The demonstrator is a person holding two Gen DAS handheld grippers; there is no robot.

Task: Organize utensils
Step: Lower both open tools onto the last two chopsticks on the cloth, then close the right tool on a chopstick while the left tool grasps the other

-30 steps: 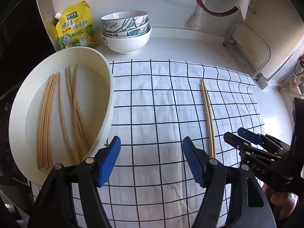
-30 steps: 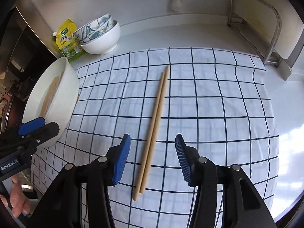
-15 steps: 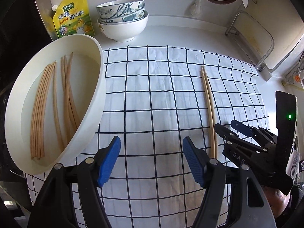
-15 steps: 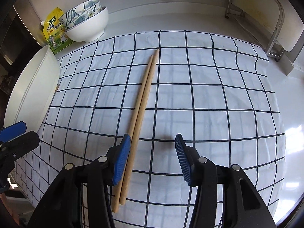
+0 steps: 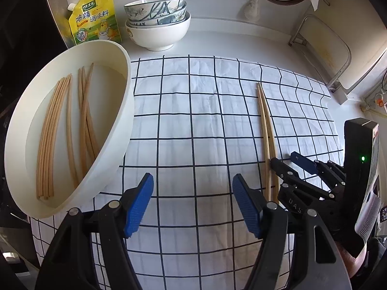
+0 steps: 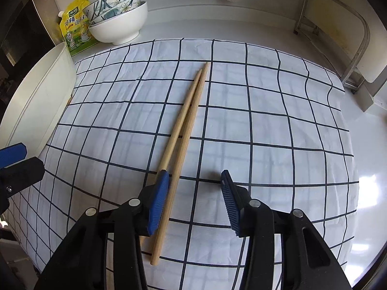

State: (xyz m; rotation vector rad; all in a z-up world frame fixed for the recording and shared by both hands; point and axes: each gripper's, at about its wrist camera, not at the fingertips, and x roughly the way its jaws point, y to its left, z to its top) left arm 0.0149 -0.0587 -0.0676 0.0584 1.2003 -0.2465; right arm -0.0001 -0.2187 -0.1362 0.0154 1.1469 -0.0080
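Your right gripper point(image 6: 193, 188) sits low over the checked cloth point(image 6: 266, 125) with its jaws spread wide and nothing clamped. The pair of chopsticks point(image 6: 186, 118) lies flat on the cloth, running from about 7 o'clock near the gripper up toward 12 o'clock. One stick passes between your fingers, just beside the left blue pad point(image 6: 158, 200); the other disappears under that pad, so whether it lies inside or outside the opening cannot be told. The right pad stands well apart from both sticks.

The sticks are plain pale wood — slim, tapering to narrow tips at the far end, thicker at the near end. They touch or nearly touch along most of their length, and the tips are slightly staggered.

Your left gripper point(image 5: 193, 200) hovers over the cloth, jaws wide apart and holding nothing. From its camera the same pair lies at roughly 2 o'clock, with the right gripper's black fingers at the near ends.

At 10 o'clock of the left gripper a white oval tray point(image 5: 125, 130) rests partly on the cloth, holding more chopsticks point(image 5: 60, 130) of the same wood — laid lengthwise in loose bundles. Beyond it on the counter point(image 5: 229, 36) stand stacked bowls point(image 5: 157, 24) and a yellow seasoning pouch point(image 5: 94, 19).
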